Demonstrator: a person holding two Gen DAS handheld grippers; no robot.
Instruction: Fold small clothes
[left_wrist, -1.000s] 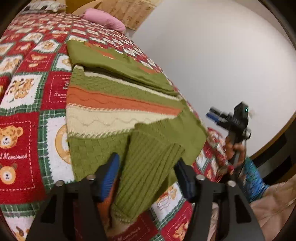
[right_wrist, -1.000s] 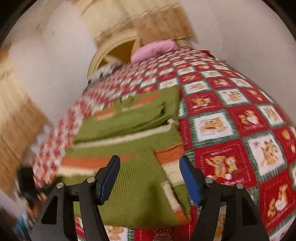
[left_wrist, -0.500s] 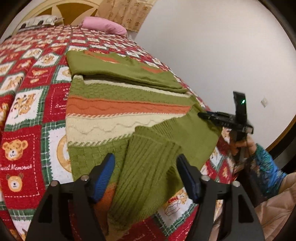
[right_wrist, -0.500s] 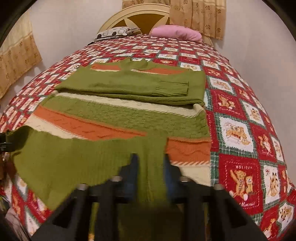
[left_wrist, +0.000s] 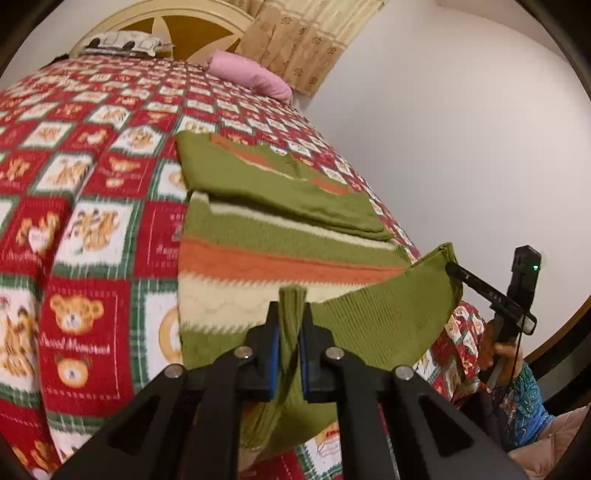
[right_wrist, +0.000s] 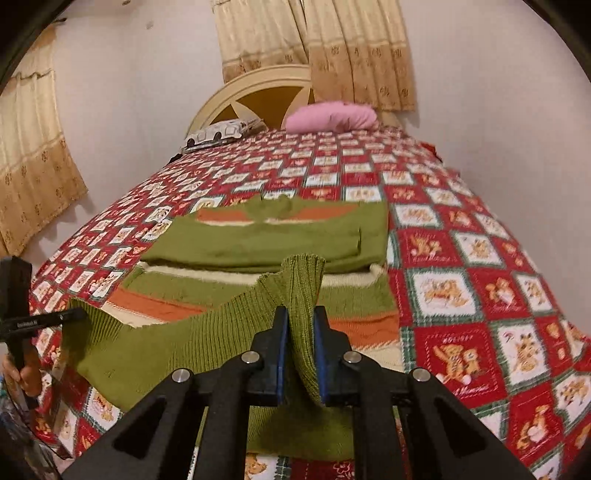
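Sweater (left_wrist: 266, 254), green with orange and cream stripes, lies flat on the red checked bedspread (left_wrist: 92, 229), straight ahead of both grippers, with its collar end far away toward the pink pillow (right_wrist: 332, 117) and the headboard (right_wrist: 258, 88). Some of the folding is already done: the sleeves are folded in and lie across the upper part of the body, so this far end looks like a neat green band. What is in hand now is the bottom hem (right_wrist: 207, 332). The left gripper (left_wrist: 287, 354) has just closed its jaws, and its blue pads pinch one corner of the ribbed hem. The right gripper (right_wrist: 299, 352) pinches the other corner in the same way, with the knit bunched between its pads. In the left wrist view the right gripper appears to the right and a little ahead, with the hem stretched between the two as a raised, sagging edge above the bedspread. I judge that the step in hand is the fold of the lower part over the upper part. This fold is only begun, because the hem is lifted but hangs near the grippers, well apart from the folded sleeves. Left to do, in my judgement: carry the hem forward to the collar end, lay it down evenly, release it, and perhaps fold once more.
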